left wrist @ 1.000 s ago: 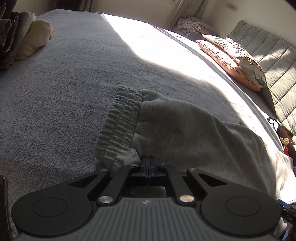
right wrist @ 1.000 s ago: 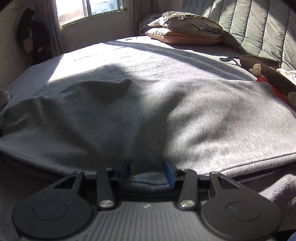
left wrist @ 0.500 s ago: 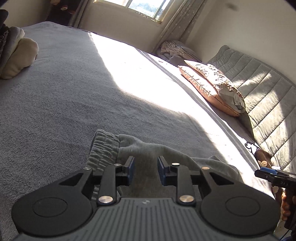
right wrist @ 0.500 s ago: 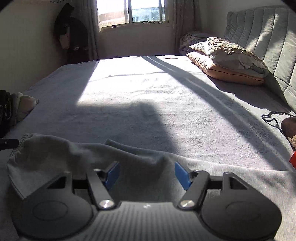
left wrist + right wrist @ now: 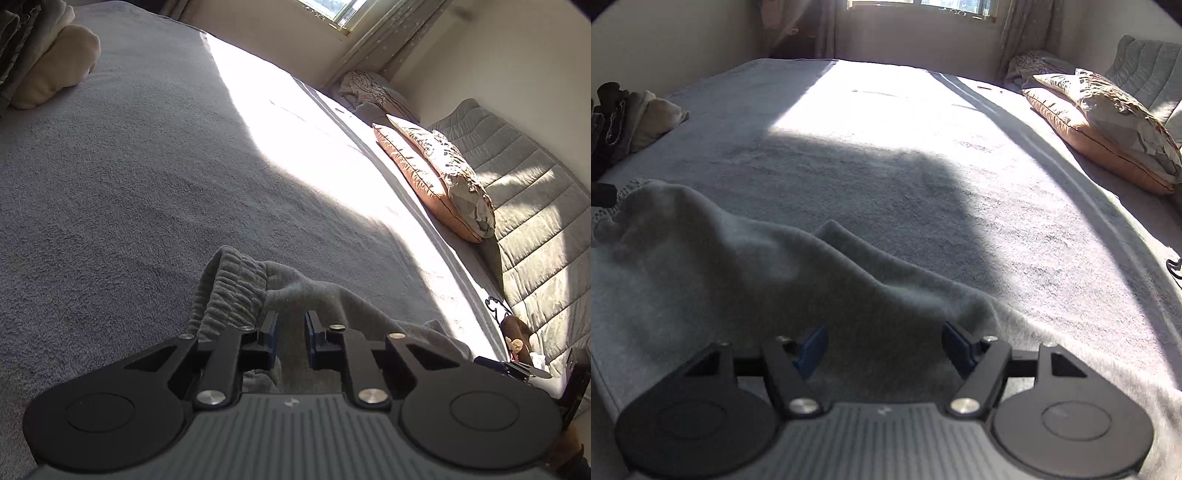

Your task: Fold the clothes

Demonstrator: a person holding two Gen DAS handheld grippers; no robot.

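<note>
Two grippers over grey sweatpants point(image 5: 332, 302) lying on bed point(image 5: 129, 184). Left gripper point(image 5: 290, 328) narrowly parted above waistband point(image 5: 232, 291), gripping nothing. Right gripper point(image 5: 882, 343) spread wide over pants fabric, gripping nothing. Pillows point(image 5: 1108, 125) along far side.

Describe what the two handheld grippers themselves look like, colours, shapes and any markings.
Both look alike. The left gripper has a ribbed grey body with a small pale logo, two round black discs at its sides, black linkage arms with silver pivot screws, and blue-faced finger pads. The right gripper matches, its blue pads more plainly visible. No cables or sleeves show.
</note>
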